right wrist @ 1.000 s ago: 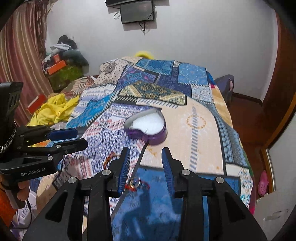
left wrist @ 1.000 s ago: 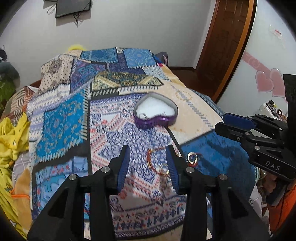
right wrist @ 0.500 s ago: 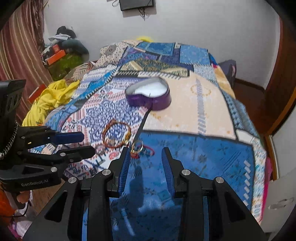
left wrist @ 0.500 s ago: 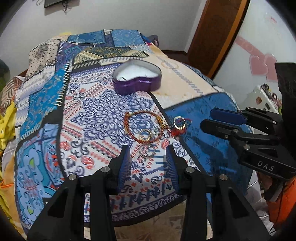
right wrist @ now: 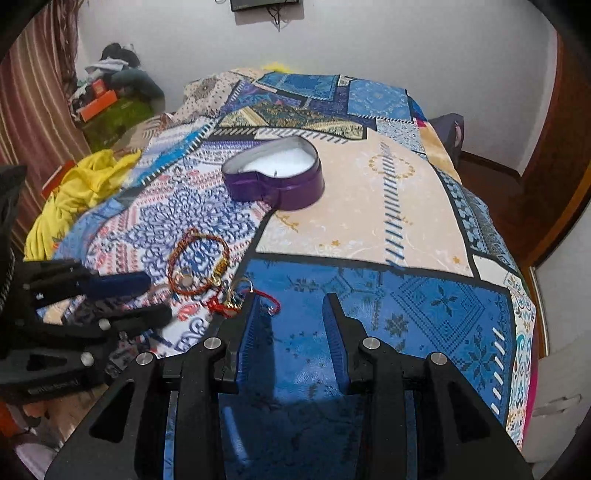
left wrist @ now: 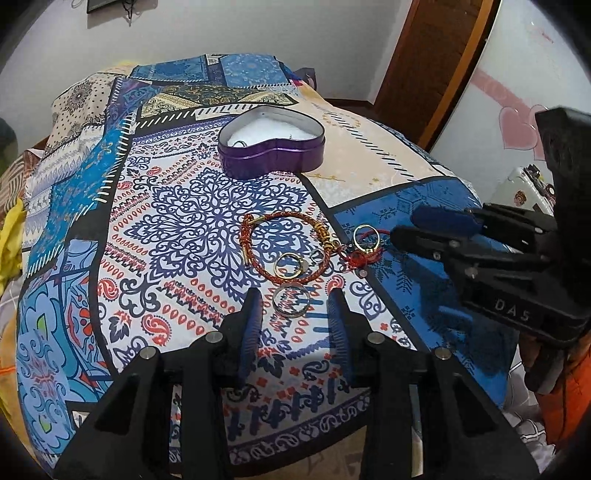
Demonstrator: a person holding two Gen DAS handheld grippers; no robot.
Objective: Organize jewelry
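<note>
Left wrist view — purple heart tin [left wrist: 271, 157] holds a small ring [left wrist: 241, 143]

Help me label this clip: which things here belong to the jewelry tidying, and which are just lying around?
Job:
- heart tin
- braided bracelet
- gold ring
- silver ring
- ring on red cord
- left gripper, open
- right gripper, open

Lying about:
- yellow cloth
- wall TV
- clutter by the curtain
- bedspread

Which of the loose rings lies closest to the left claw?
The silver ring, lying just ahead of the open left claw, outside the red bracelet; the gold rings lie farther off.
</note>
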